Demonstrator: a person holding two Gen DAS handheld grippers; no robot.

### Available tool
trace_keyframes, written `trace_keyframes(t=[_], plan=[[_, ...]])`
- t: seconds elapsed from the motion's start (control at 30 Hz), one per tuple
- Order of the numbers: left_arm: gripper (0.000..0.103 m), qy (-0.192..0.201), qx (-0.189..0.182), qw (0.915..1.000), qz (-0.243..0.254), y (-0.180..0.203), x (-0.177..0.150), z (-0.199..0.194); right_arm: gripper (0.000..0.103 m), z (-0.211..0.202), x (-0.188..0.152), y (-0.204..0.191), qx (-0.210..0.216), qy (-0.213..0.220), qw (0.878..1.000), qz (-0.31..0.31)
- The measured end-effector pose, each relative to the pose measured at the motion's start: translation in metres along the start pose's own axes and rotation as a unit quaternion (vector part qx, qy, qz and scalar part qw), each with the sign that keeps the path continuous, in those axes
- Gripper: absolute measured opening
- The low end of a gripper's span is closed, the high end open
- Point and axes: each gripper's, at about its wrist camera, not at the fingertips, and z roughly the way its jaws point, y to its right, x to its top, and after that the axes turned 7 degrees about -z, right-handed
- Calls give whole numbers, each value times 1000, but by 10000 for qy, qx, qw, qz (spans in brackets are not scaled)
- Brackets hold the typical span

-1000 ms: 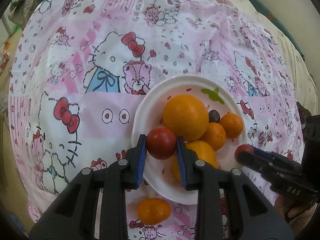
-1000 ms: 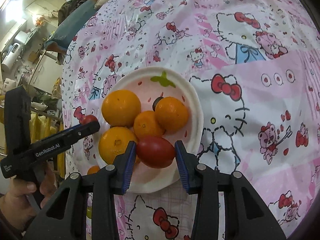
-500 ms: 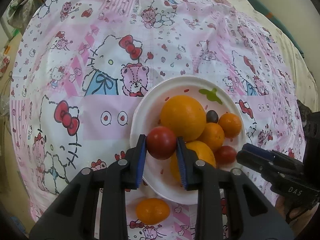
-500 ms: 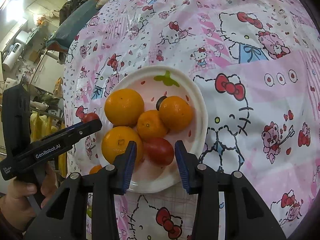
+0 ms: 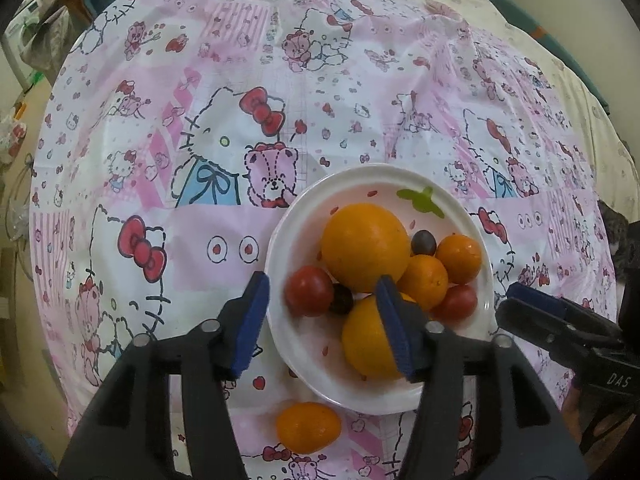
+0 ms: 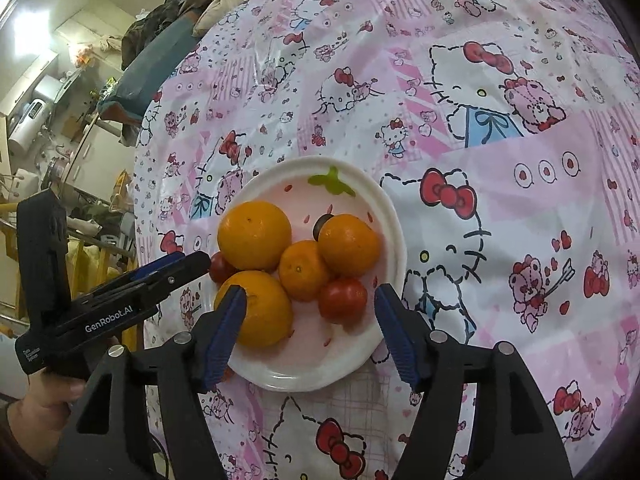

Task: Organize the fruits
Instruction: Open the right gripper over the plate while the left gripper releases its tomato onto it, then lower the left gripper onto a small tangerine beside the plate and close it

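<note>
Left wrist: left gripper point(image 5: 322, 304) has released tomato point(image 5: 308, 290) onto plate point(image 5: 296, 344).

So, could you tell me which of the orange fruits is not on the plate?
The small mandarin on the tablecloth, just outside the near rim of the white plate. The other four orange fruits all sit piled on the plate.

Oranges point(image 5: 364, 247), two red tomatoes point(image 5: 308, 290) and dark grapes point(image 5: 341, 299) are sitting piled on the white plate point(image 5: 298, 354), one small orange point(image 5: 308, 427) lying just outside its rim.
</note>
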Motion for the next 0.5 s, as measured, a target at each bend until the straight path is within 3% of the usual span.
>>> trace_keyframes(t=[0.1,0.3,0.5], plan=[[77,108,10,9998,164,4,-1,-5,70,-3,1,-1,-30,52,10000,-27],[79,336,-49,9993,134,1,-1,-18,71,-11,2,0,-39,167,9999,15],[79,506,156,9985,96,-5,-9,-33,74,-23,-5,-3,-117,312,9994,68]])
